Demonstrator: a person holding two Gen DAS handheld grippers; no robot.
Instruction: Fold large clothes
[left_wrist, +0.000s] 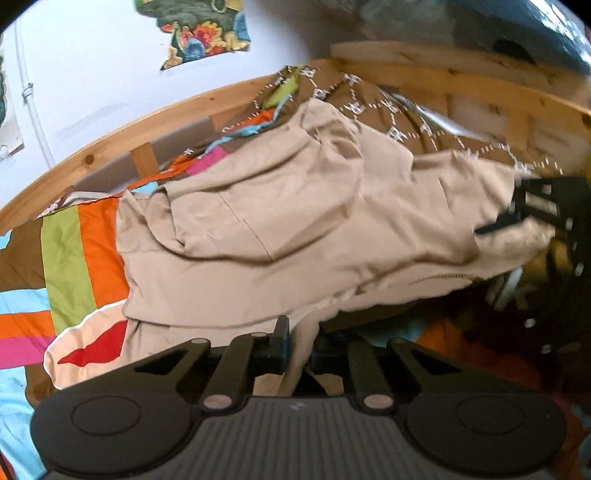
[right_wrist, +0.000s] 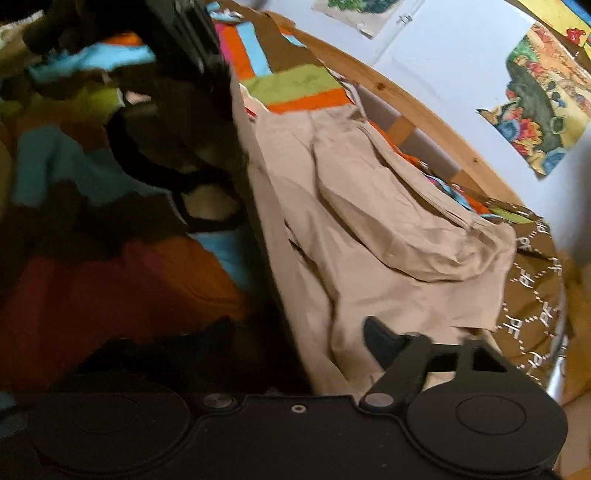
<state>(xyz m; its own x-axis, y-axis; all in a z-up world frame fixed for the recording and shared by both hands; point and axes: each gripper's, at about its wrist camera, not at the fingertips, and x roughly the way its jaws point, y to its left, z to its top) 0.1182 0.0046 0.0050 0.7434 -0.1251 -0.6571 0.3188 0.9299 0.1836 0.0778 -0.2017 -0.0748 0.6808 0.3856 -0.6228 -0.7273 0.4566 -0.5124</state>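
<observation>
Both black two-finger tongs are gripping the large beige cotton garment (left_wrist: 280, 229), which is being lifted and stretched above the striped multicoloured bedcover (left_wrist: 62, 258) on the wooden-framed bed (left_wrist: 110, 147). At six o'clock in the left wrist view, the left gripper (left_wrist: 297, 350) is pinching a hanging fold of the beige cloth, its jaws pressed together on the fabric. At three o'clock in that view, the right gripper (left_wrist: 517, 214) is biting the far edge of the same garment; in its own view (right_wrist: 354, 354) only one finger is showing clearly at six o'clock, with cloth running under it, so the pinch is being judged mainly from the other camera. The garment is sagging in the middle, with loose folds bunching toward twelve o'clock near the brown patterned pillow (left_wrist: 369, 99). To do this step well, I would judge that the two grips should be pulling gently apart to take up the slack, keeping the held edge level, then lowering the cloth flat onto the bedcover before creasing, so the hanging layers are not doubling under unevenly.
</observation>
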